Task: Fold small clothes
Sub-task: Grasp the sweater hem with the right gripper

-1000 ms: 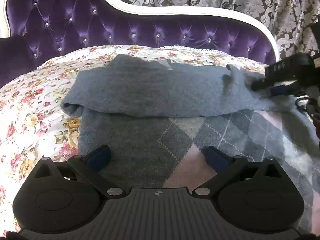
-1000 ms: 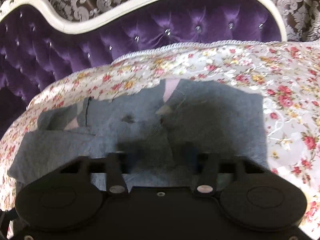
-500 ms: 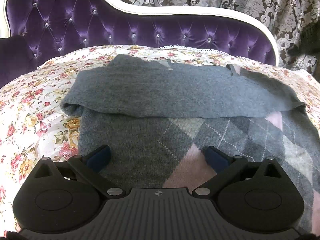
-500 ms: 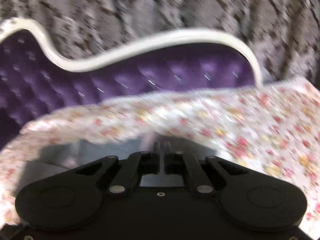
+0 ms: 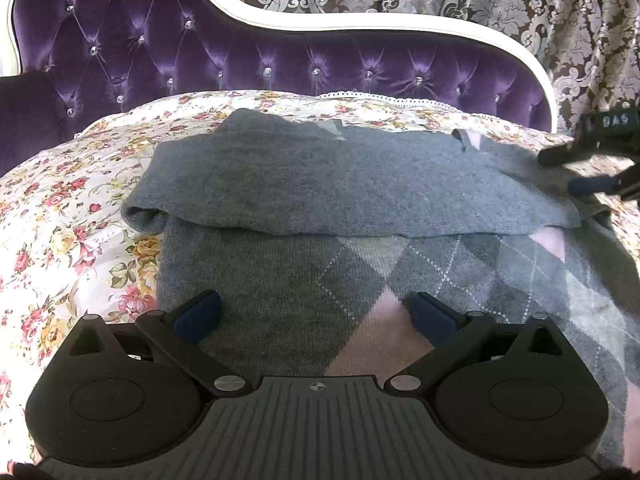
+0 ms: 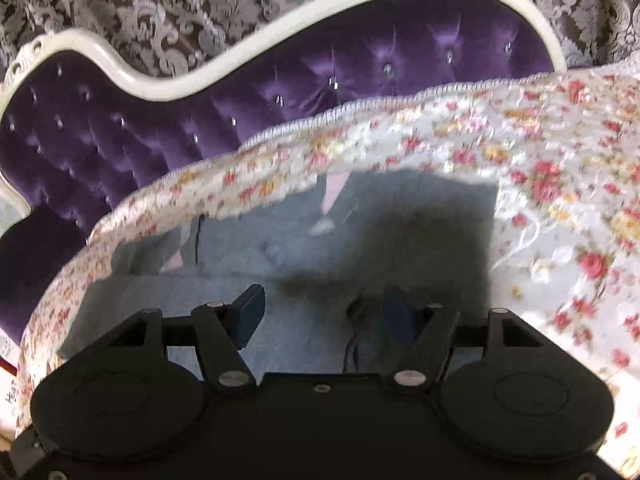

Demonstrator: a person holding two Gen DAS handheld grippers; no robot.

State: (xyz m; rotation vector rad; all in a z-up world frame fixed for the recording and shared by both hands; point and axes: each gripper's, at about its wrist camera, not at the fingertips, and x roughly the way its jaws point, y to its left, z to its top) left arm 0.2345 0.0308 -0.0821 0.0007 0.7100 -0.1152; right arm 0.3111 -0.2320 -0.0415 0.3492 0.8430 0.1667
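Tool positions first: your left tool (image 5: 316, 316) sits low at the bottom of the left wrist frame, pointed straight across the bed toward the headboard, hovering just over the near part of the sweater (image 5: 360, 208). Your right tool (image 6: 324, 308) is also low over the knit and aimed the same way. In the left wrist frame you can see it poking in at the right edge (image 5: 592, 172), right by the far right corner of the folded flap.

Around you there's the floral bedspread (image 5: 72, 216) under everything, the purple tufted headboard (image 5: 248, 60) across the upper half, its white curved frame (image 6: 132, 80) along the top, and brown damask curtains (image 5: 520, 4) behind that. Nothing sits between the tools and the cloth.

The sweater is grey with a pink and grey argyle front, lying across the middle of the bed. A plain grey flap is folded over its far half, so the argyle only shows in the lower right of the left wrist frame.

Left tool's jaws are spread wide, blue pads either side of the argyle, holding nothing. Right tool's jaws are spread too, pads apart over grey knit. That frame is blurry, so you can't tell if they're touching the fabric.
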